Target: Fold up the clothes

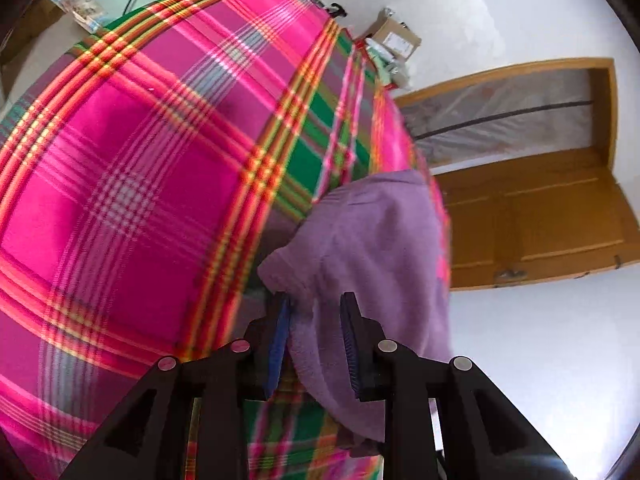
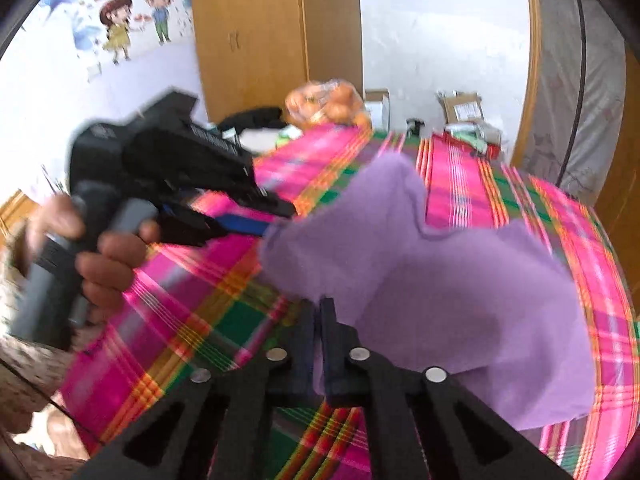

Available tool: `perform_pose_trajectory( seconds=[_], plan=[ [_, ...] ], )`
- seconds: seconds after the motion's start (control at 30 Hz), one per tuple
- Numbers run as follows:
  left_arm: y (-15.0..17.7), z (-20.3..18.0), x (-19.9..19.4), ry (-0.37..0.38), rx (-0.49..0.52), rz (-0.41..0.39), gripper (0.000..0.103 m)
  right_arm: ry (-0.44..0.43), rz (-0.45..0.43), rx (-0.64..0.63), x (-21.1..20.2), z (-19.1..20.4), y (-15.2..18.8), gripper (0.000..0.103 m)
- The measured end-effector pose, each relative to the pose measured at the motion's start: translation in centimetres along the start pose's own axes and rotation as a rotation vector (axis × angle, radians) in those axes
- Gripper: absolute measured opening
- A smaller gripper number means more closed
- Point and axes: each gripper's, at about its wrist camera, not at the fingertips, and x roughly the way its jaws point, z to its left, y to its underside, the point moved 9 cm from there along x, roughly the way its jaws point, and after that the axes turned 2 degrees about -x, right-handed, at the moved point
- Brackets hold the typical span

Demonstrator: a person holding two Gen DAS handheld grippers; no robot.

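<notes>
Pink-and-green plaid cloth (image 1: 132, 184) covers the work surface; white walls and a wooden door (image 1: 532, 216) stand behind.

Right gripper (image 2: 318, 316): jaws pinched nearly together on an edge of the purple garment (image 2: 440, 292). The fabric rises out of the jaws and fans up and to the right, lifted clear of the plaid, so this grip carries one corner.

Left gripper (image 1: 316, 312): in its own view the blue-padded fingers (image 1: 280, 344) stand apart, with purple fabric between them and draped over the right finger. In the right wrist view the same tool, held in a hand (image 2: 108, 264), has its tips at the garment's far edge. Motion blur is heavy there; the jaws look to be loosely bracketing the cloth rather than clamping it, but I would not swear to it.

Judgement: holding two edges apart, in the air, suits spreading the piece or carrying one edge over for a fold. Which of these, the frames do not settle. Risk: the cloth could slip from the left side.

Far table edge: boxes (image 1: 396, 40), a bag of oranges (image 2: 328, 104).
</notes>
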Motion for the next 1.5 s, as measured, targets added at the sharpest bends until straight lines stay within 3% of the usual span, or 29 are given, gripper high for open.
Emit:
perform_pose_trajectory(
  seconds=[0.2,0.4,0.57,0.6,0.63,0.67,0.83,1.13,1.4,1.5],
  plan=[
    [0.2,-1.1,-1.0,0.031,0.011,-0.03,0.026,-0.03,-0.037,0.046,-1.8,-0.3,-1.3,0.003],
    [1.4,0.2,-1.6,-0.022,0.044,-0.017,0.026,-0.1,-0.107,0.107,-4.4,-0.6,-3.0,0.002],
    [2.8,1.8,-0.5,-0.015,-0.021,0.03,0.026,-0.032,-0.067,0.106,-4.3,-1.4,-2.2,0.002],
    [3.0,2.0,-0.2,-0.008,-0.034,0.042,0.028,-0.018,-0.057,0.111,-4.2,-1.7,-1.7,0.002],
    [3.3,2.2,0.2,-0.001,-0.045,0.056,0.04,-0.004,-0.046,0.117,-4.2,-2.0,-1.2,0.002],
    [3.5,2.2,0.4,0.01,-0.059,0.066,0.044,0.01,-0.044,0.125,-4.2,-2.4,-1.0,0.002],
    [3.9,1.5,2.2,0.055,-0.105,0.08,0.047,0.1,-0.043,0.178,-5.0,-5.2,0.4,0.002],
    [4.8,0.1,4.5,0.106,-0.172,0.13,0.055,0.091,-0.06,0.219,-5.1,-6.1,0.8,0.002],
    [5.3,-0.4,5.3,0.149,-0.268,0.152,0.055,0.083,-0.071,0.27,-4.8,-6.7,1.5,0.002],
    [5.7,-0.6,5.9,0.169,-0.3,0.179,0.055,0.047,-0.112,0.274,-5.6,-6.3,1.0,0.002]
  ],
)
